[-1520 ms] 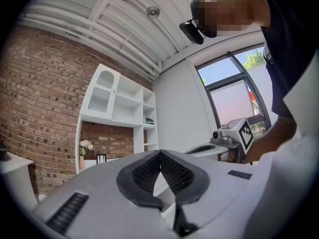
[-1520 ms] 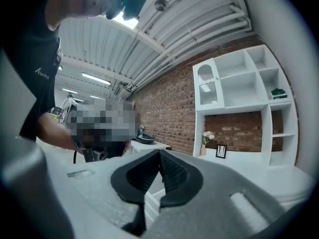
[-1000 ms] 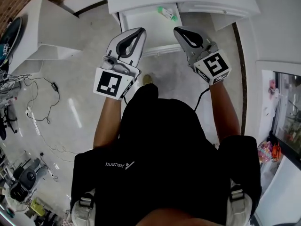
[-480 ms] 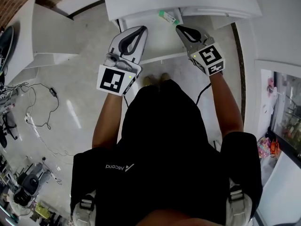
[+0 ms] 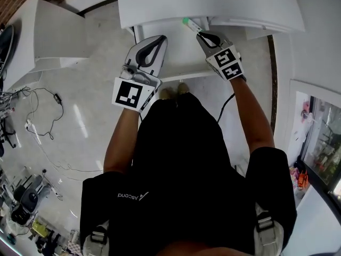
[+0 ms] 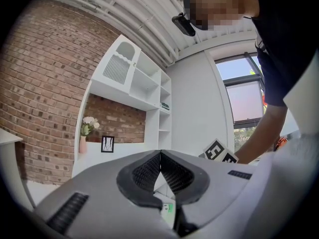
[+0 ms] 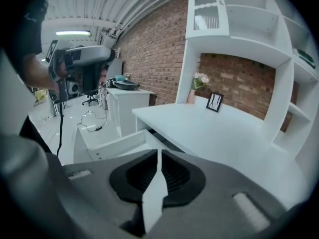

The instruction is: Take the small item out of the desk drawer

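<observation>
Under the desk's [image 5: 202,1] front edge the drawer [image 5: 178,49] stands pulled out, with the small item [image 5: 190,24] lying at its far right corner. Item is a short white tube with a green end. Long axis runs diagonally in the head view: green end points far-left toward the desk, white body points near-right toward the right gripper [image 5: 200,33]

Right gripper tips are just beside the item, can't tell if they touch. Its jaws are opening, only a thin slit so far, and just white surface shows through it, nothing gripped

Left gripper [image 5: 160,37] hovers over the left half of the drawer, jaw tips closed together, empty. The item shows through the gap below its tips in the left gripper view

Desk top is plain white; a vase of flowers [image 7: 195,86] and a small picture frame [image 7: 215,101] stand at the back. White shelving [image 7: 239,29] sits above, against a brick wall [image 7: 154,49]. Pale glossy floor [image 5: 80,116] has loose cables [image 5: 48,132] at left
</observation>
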`<state>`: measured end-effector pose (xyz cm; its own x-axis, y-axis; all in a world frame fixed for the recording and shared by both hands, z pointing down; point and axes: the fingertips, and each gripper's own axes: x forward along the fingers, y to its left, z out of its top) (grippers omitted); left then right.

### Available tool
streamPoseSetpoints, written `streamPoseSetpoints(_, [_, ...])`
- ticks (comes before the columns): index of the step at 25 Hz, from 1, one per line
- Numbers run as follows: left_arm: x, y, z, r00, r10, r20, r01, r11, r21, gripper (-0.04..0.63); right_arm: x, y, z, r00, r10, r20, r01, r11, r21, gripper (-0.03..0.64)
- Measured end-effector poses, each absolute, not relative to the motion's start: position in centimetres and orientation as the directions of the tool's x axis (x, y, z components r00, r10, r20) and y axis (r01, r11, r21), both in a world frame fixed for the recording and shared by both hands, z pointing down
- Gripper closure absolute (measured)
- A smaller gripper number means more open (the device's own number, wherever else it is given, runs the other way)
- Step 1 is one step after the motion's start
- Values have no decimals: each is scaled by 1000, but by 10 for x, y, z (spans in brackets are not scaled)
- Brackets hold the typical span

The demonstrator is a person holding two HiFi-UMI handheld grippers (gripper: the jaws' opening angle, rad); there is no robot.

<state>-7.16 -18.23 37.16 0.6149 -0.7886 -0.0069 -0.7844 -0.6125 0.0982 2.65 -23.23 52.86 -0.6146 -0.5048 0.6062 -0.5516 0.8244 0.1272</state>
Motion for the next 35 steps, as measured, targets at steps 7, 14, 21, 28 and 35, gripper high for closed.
streamPoseSetpoints(7, [-70,-205,397,590,-806,45,-804,-582,125,597,29,-270,589,-549,-453,703,-545,831,110,529])
streamPoseSetpoints(14, [-74,-222,410,574,-817,55,-815,-563,139,597,27,-299,637,-476,-440,761,-550,825,133,474])
streamPoseSetpoints(21, [-75,-228,431,568,-816,104,-820,-552,150,597,27,-320,676,-415,-430,802,-564,813,144,449])
streamPoseSetpoints(28, [-80,-229,446,558,-818,138,-828,-539,154,597,31,-333,710,-338,-416,845,-564,808,172,437])
streamPoseSetpoints(35, [-89,-228,451,548,-822,158,-835,-526,160,597,29,-339,729,-275,-377,884,-546,818,179,440])
